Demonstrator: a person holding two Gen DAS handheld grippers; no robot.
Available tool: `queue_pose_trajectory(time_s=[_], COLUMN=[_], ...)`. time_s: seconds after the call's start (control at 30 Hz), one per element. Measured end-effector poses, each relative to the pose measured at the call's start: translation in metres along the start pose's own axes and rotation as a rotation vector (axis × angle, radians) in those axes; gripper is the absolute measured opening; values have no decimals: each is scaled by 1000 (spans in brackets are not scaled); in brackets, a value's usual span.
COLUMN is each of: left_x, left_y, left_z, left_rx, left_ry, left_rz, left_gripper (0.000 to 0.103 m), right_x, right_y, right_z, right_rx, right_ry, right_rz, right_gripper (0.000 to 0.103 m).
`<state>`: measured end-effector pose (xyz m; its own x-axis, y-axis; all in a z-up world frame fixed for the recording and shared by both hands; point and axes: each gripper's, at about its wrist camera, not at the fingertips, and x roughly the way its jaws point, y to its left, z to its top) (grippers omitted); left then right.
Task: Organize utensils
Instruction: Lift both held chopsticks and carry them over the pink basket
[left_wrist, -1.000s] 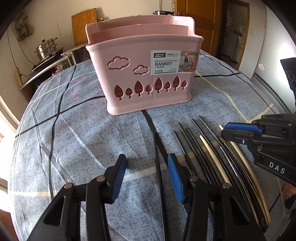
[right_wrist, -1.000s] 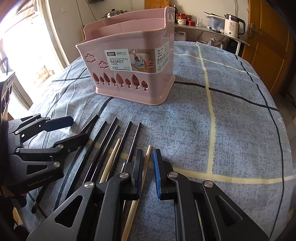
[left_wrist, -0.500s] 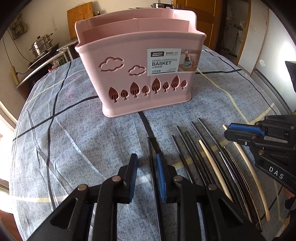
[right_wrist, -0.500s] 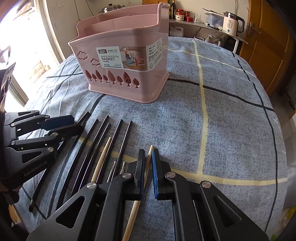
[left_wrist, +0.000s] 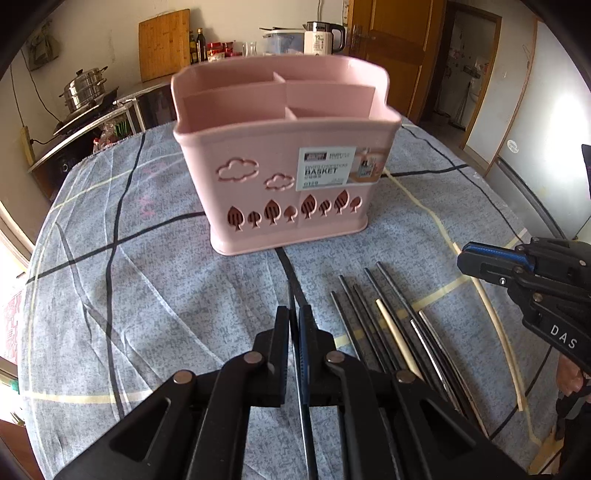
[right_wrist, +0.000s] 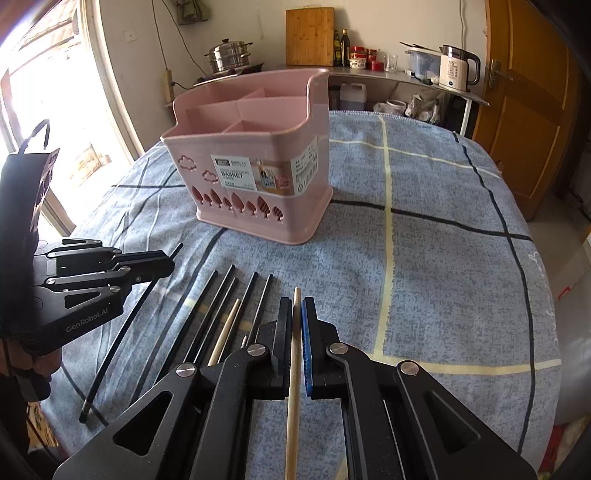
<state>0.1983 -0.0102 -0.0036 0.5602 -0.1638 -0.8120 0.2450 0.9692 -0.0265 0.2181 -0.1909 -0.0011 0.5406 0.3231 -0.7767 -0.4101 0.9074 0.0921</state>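
Observation:
A pink divided basket (left_wrist: 258, 173) (right_wrist: 243, 158) stands upright at the far middle of the table, its compartments showing nothing inside. My left gripper (left_wrist: 294, 310) (right_wrist: 168, 264) is closing tight, pads pressing a black chopstick (left_wrist: 300, 391) (right_wrist: 125, 328). To its right, my right gripper (right_wrist: 296, 301) (left_wrist: 463, 254) is shut on a pale wooden chopstick (right_wrist: 294, 369) (left_wrist: 496, 332). Both sticks are raised off the cloth. Between the grippers, several black chopsticks (left_wrist: 369, 314) (right_wrist: 221, 295) and one pale chopstick (left_wrist: 391, 328) (right_wrist: 229, 321) lie side by side.
The round table wears a blue cloth (right_wrist: 424, 258) with dark and cream lines. Behind it a counter carries a steamer pot (left_wrist: 85, 92), a cutting board (right_wrist: 309, 37), bottles and a kettle (right_wrist: 458, 68). A wooden door (right_wrist: 528, 110) stands at the right.
The left jaws closed from wide onto the black chopstick. Both grippers rose with their sticks, so the basket's open top now shows.

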Motion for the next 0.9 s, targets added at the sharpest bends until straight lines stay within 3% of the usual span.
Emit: queue_pose_trajectory(time_s=[0.5,0.9], left_x=[-139,-158], left_y=[9,13], left_z=[25,36], left_rx=[9,-6], left_ry=[-297,-340], left_rz=[-13,-15], left_gripper=[5,5], right_x=[-104,-133], right_y=[-2,-2], right_z=[25,33], right_rx=[-5,-10], right_ry=[-263,-346], right_rz=[-2,-12], right_gripper=[5,5])
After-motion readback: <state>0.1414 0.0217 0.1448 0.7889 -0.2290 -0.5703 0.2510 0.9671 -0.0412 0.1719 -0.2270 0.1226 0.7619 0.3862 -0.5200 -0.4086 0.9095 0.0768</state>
